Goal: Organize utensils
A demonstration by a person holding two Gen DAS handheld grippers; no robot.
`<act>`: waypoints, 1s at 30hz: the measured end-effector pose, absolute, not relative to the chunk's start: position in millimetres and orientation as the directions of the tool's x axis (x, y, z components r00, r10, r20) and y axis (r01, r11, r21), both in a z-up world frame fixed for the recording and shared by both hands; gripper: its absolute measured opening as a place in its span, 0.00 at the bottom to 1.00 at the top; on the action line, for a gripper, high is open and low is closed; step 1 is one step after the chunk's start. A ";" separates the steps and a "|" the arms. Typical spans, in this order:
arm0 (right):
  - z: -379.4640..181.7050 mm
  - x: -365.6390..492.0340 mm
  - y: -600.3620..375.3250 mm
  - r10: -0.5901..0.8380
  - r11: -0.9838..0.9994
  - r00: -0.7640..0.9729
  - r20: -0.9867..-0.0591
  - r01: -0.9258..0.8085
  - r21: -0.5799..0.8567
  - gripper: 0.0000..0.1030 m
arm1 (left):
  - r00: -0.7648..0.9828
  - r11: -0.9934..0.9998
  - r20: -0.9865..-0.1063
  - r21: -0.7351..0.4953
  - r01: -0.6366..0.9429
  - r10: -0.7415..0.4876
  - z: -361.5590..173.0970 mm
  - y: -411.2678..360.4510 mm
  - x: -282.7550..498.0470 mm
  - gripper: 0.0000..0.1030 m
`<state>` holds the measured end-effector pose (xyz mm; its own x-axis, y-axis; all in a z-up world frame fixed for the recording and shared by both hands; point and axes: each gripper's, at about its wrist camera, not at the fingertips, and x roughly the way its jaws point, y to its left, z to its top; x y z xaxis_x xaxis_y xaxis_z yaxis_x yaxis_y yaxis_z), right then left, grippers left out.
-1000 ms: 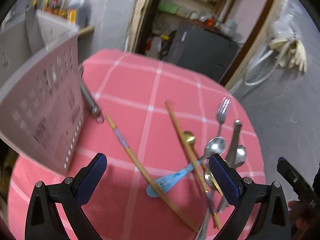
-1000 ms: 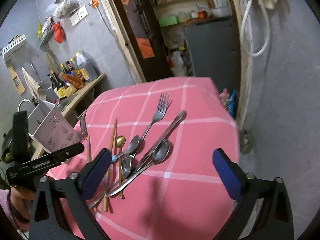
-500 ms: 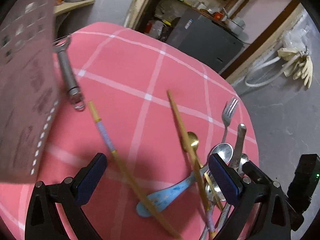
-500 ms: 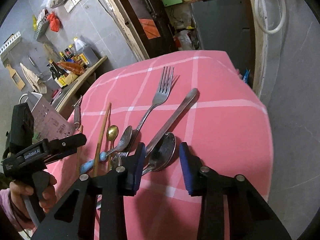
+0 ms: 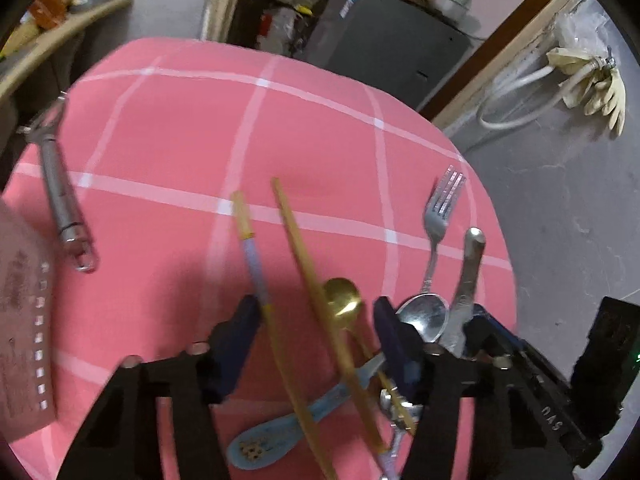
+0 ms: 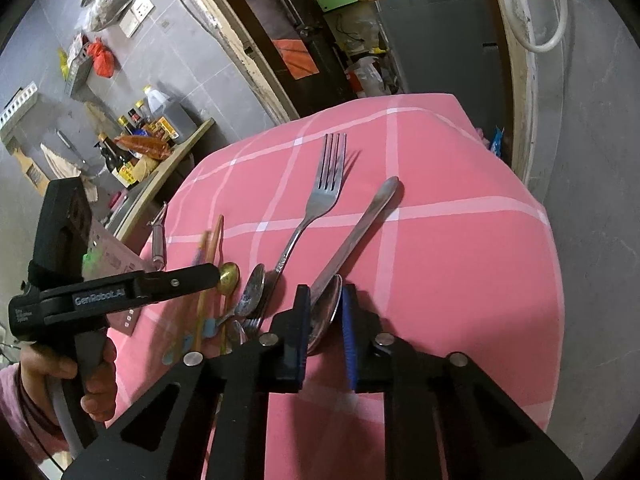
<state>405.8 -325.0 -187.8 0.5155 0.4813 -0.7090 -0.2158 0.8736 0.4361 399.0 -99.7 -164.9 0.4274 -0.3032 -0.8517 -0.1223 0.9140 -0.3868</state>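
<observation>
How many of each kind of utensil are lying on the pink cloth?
Spoons: 4 (gold, blue, two silver)
Chopsticks: 2
Forks: 1
Peelers: 1
Total: 8 plainly seen; the heap may hide more.

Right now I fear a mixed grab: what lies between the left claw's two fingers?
Two wooden chopsticks and the gold spoon, seen in the left wrist view.

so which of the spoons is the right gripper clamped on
The large steel spoon, its bowl squeezed between the right gripper pads that have just been closing. The gold spoon, the smaller steel spoon and the blue ceramic spoon lie untouched on the cloth.
</observation>
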 end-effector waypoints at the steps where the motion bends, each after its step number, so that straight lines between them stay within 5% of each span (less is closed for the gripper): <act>1: -188.0 407.2 -323.8 0.482 0.873 0.509 -0.713 -0.210 0.440 0.13 | 0.418 0.917 -0.858 -0.379 -0.122 -0.299 -164.9 -101.8 402.3 0.46; 4: -189.9 408.5 -322.8 0.482 0.873 0.502 -0.718 -0.202 0.444 0.13 | 0.379 0.917 -0.870 -0.382 -0.117 -0.314 -165.7 -102.5 410.5 0.30; 8: -190.3 407.9 -321.1 0.480 0.873 0.495 -0.724 -0.188 0.450 0.13 | 0.346 0.919 -0.881 -0.378 -0.108 -0.322 -166.6 -102.4 417.6 0.22; 23: -197.3 404.5 -321.2 0.496 0.853 0.446 -0.745 -0.094 0.513 0.09 | 0.223 0.885 -0.889 -0.438 -0.156 -0.401 -174.0 -98.1 443.1 0.13; 30: -181.8 382.5 -328.9 0.456 0.873 0.491 -0.742 -0.085 0.480 0.02 | 0.335 0.902 -0.857 -0.429 -0.041 -0.392 -149.8 -111.6 419.5 0.12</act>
<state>382.5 -328.9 -181.8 0.4907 0.4560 -0.7425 -0.0851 0.8732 0.4799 419.5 -111.6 -149.8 0.3348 -0.3922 -0.8568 -0.0411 0.9023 -0.4291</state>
